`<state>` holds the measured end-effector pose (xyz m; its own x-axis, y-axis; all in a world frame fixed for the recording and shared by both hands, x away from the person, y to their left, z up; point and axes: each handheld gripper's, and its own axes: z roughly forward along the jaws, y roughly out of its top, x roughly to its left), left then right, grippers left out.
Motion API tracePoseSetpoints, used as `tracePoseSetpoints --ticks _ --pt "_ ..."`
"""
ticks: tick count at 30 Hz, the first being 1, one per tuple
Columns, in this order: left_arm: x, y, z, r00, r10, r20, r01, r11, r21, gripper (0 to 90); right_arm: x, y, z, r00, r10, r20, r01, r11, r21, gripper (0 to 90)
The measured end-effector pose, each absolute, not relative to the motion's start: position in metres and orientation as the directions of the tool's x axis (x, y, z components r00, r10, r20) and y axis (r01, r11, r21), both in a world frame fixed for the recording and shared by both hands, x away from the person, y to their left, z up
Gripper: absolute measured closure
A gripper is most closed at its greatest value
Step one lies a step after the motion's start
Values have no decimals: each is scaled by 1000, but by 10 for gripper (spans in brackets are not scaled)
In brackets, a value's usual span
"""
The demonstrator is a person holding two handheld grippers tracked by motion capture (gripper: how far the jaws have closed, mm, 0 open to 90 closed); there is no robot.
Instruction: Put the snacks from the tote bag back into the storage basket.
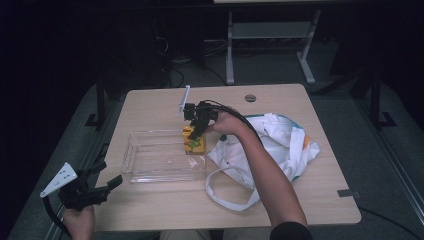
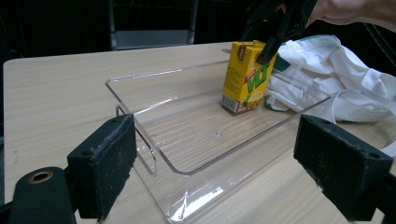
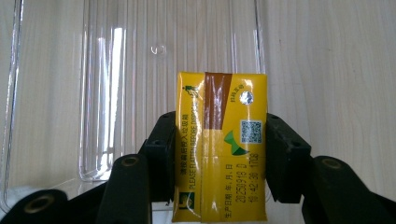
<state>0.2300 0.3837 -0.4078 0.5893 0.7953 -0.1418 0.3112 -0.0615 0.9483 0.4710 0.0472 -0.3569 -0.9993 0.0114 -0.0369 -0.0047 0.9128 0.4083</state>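
A yellow drink carton [image 1: 194,141] stands upright in the right end of a clear plastic tray [image 1: 150,172] on the wooden table. My right gripper [image 1: 196,131] comes down on it from above. In the right gripper view its black pads [image 3: 161,154] press both sides of the carton [image 3: 219,144], with the tray's floor [image 3: 84,93] below. My left gripper [image 1: 108,173] hovers at the table's front left corner, open and empty. In the left gripper view its wide-spread jaws [image 2: 215,168] frame the tray's near rim [image 2: 140,135], and the carton [image 2: 245,77] with the right gripper [image 2: 271,35] on its top stands beyond.
A crumpled white cloth bag [image 1: 270,142] with loose handles lies right of the tray, touching its right end [image 2: 336,79]. A round grommet [image 1: 250,98] sits near the table's far edge. Bare wood [image 1: 165,102] stretches behind the tray. Desk legs and cables stand beyond the table.
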Motion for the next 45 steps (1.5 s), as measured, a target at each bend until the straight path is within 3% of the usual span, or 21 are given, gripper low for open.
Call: tracePoseSetpoints --ticks 35,45 --pt "230 383 -408 589 796 -140 309 -62 949 127 467 50 -357 -999 16 -46 -2 924 382 459" --pt "230 383 -408 589 796 -139 309 -63 949 127 467 47 -356 -998 40 -40 22 923 384 396"
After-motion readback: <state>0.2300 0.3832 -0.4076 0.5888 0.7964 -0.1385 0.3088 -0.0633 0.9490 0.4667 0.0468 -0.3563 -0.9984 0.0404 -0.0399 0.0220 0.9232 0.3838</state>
